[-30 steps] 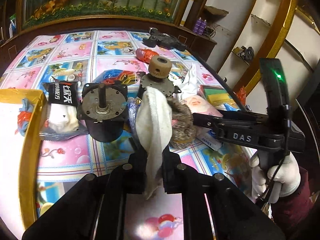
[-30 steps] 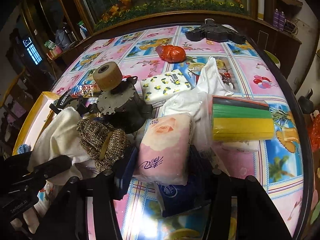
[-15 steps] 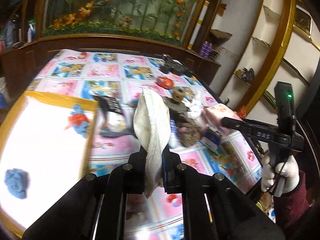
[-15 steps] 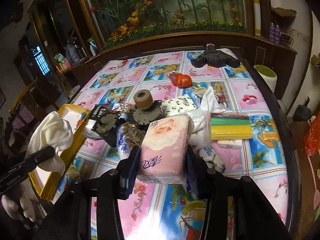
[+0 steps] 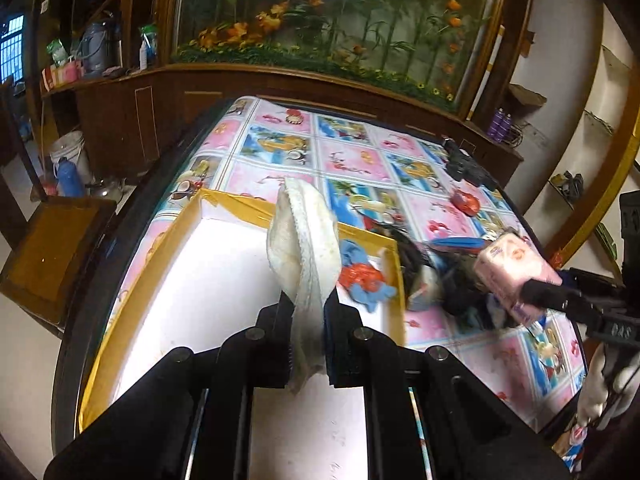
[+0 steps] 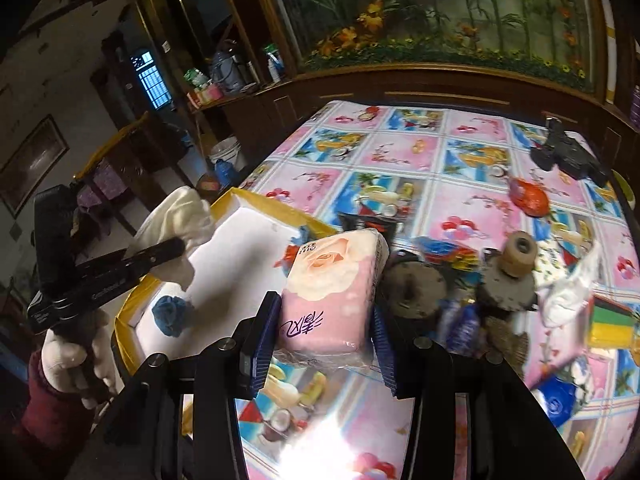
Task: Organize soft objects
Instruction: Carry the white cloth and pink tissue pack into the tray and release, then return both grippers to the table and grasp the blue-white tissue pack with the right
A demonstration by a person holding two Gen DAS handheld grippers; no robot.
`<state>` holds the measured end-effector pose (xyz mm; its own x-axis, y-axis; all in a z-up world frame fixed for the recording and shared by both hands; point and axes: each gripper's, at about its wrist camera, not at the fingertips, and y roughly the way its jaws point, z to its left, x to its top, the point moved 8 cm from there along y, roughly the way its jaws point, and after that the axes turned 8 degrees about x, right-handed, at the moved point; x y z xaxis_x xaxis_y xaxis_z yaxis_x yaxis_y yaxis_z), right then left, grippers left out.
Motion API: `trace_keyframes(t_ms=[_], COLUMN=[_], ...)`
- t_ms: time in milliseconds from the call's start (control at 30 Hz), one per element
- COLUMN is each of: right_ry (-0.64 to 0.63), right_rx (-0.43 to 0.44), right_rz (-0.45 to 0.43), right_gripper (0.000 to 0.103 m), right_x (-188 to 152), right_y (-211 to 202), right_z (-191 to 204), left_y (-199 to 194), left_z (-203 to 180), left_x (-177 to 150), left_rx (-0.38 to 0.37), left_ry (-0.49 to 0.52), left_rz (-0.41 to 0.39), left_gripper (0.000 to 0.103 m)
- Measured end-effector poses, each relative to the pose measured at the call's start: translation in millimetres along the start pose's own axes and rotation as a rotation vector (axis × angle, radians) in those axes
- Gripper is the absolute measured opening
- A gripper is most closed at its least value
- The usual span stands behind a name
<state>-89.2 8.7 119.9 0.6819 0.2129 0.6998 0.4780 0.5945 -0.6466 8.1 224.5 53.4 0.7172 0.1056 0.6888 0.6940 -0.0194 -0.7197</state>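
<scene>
White cloth (image 5: 304, 240) pinched upright in left gripper (image 5: 306, 344), held over yellow-rimmed box (image 5: 224, 204) for drop. Pink tissue pack (image 6: 332, 288) clamped in right gripper (image 6: 320, 340) above desk (image 6: 420, 184), likely bound for box too.

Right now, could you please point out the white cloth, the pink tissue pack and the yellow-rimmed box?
white cloth (image 5: 304, 240), left wrist view, upper folded part.
pink tissue pack (image 6: 332, 288), right wrist view, front face.
yellow-rimmed box (image 5: 236, 202), left wrist view, far yellow rim.
</scene>
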Motion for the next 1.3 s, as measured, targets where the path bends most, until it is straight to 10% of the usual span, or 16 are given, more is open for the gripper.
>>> trace_keyframes(t_ms=[333,700,833,1133,1300], right_ry=[0.012,0.017,0.023,-0.006,0.025], right_rx=[0.067,-0.043,-0.043,-0.059,-0.037], right_rz=[0.151,0.16,0.147,0.019,-0.036], right_gripper=[0.043,0.048,0.065,0.076,0.077], right_x=[46.8,54.0,49.0,45.1,22.0], right_y=[145.7,211.4,205.9,134.3,85.8], right_z=[43.1,35.1,40.0,39.0,29.2], left_y=[80.7,101.9,94.6,45.4,53.6], left_z=[34.7,32.1,36.2,18.4,-16.4], left_x=[9.3,11.6,14.7,2.4,-36.0], left_rx=[-0.053,-0.115,-0.155,-0.069,-0.071], left_ry=[-0.071,-0.107,-0.157,-0.102,-0.059], left_rz=[0.14,0.169,0.16,0.046,0.126], left_gripper=[0.009,0.017,0.051,0.061,0.062])
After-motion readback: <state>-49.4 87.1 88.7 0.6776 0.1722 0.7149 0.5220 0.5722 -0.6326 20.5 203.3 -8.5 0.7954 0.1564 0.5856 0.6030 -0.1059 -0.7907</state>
